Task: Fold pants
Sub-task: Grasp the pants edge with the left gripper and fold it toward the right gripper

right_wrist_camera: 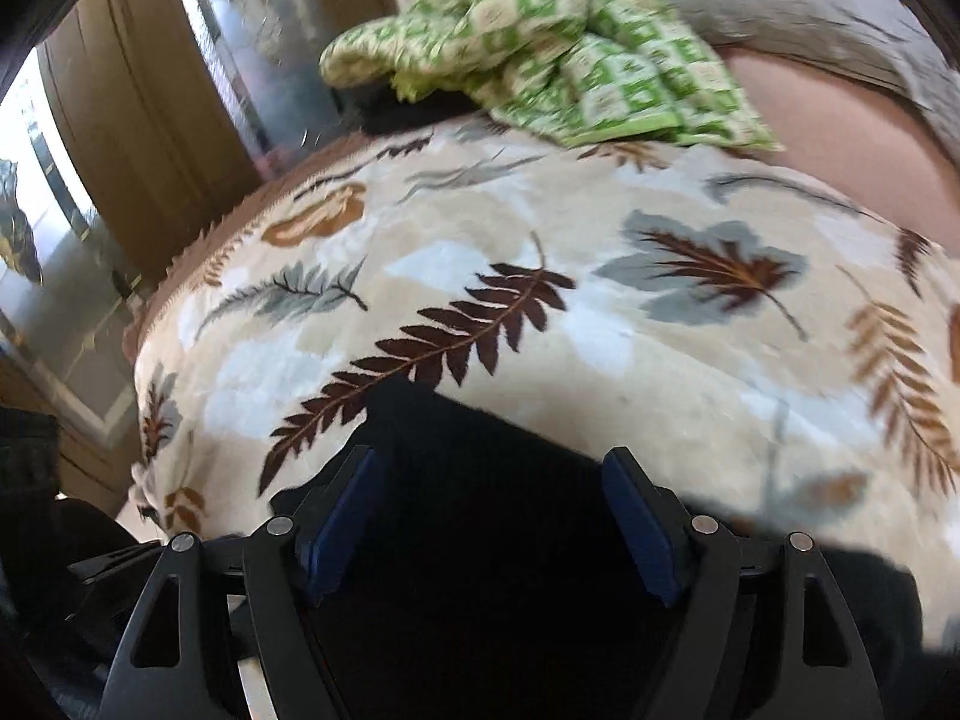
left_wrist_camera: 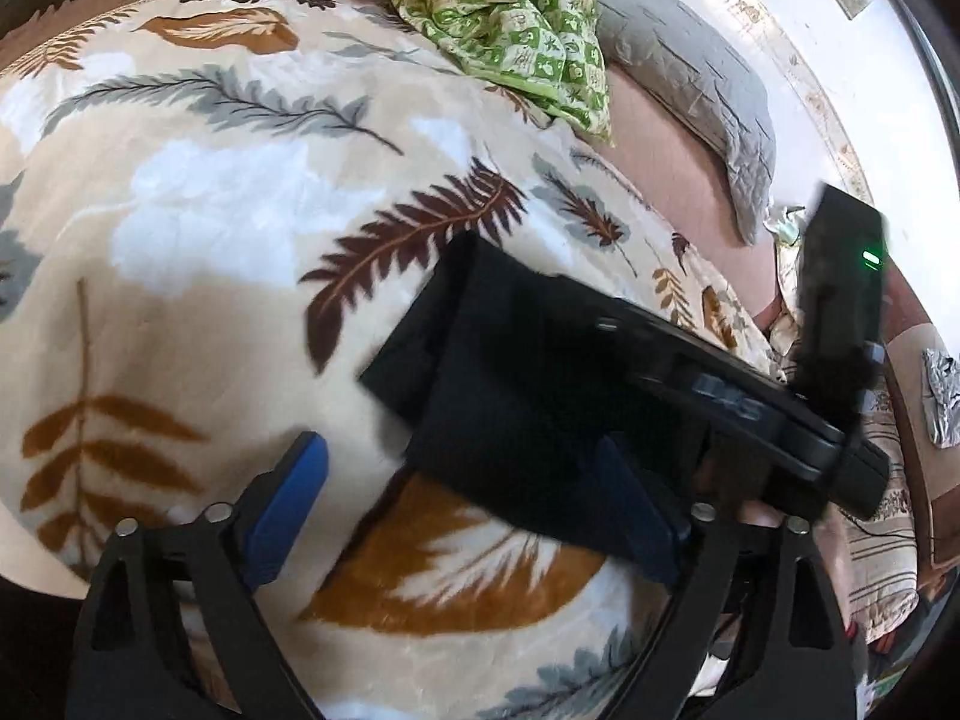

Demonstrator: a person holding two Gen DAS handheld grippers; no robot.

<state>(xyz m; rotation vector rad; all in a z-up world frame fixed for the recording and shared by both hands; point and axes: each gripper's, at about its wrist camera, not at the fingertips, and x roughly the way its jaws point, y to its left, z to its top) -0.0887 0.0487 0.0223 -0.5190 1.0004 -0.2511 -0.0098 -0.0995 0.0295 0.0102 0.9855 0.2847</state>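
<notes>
The black pants (left_wrist_camera: 510,372) lie folded into a compact bundle on the leaf-print blanket (left_wrist_camera: 210,210). My left gripper (left_wrist_camera: 462,468) is open just above the blanket, its right blue finger against the bundle's near edge and its left finger over bare blanket. The other hand-held gripper's black body (left_wrist_camera: 750,396) rests across the bundle's right side. In the right wrist view the pants (right_wrist_camera: 492,540) fill the space between and below the open right gripper (right_wrist_camera: 492,474); the fingers straddle the cloth without pinching it.
A crumpled green patterned cloth (left_wrist_camera: 510,18) and a grey pillow (left_wrist_camera: 690,90) lie at the far side of the bed. A wooden wardrobe with mirror panels (right_wrist_camera: 150,120) stands beyond the blanket's left edge. The pink sheet (right_wrist_camera: 810,108) shows at far right.
</notes>
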